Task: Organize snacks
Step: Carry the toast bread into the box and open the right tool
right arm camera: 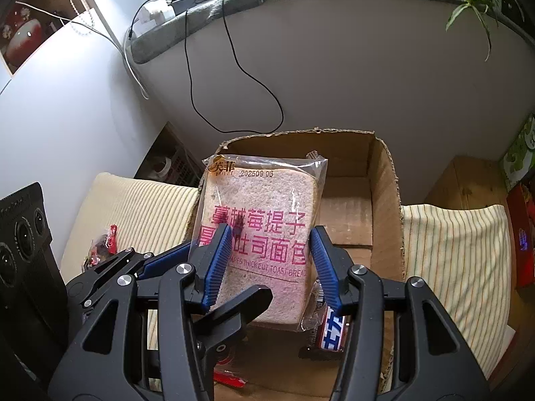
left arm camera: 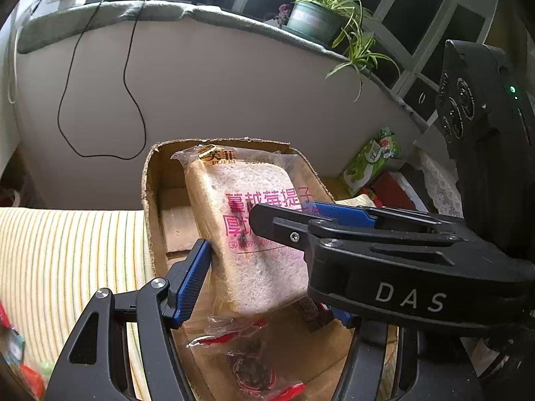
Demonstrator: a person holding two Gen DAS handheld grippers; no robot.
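toast packet (right arm camera: 260,234) clamped between both grippers' fingers (right arm camera: 217,260)

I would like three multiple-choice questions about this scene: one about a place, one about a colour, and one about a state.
1. Where is the toast bread packet?
A. on the striped cloth
B. above the open cardboard box
C. on the windowsill

2. What colour is the large print on the packet?
A. green
B. black
C. pink

3. How is the packet held?
A. by both grippers
B. by the right gripper only
C. by nothing; it lies flat

Answers:
1 B, the box floor shows behind and below it.
2 C, the big characters are pink.
3 A, the left gripper and the right both have blue pads at its sides.
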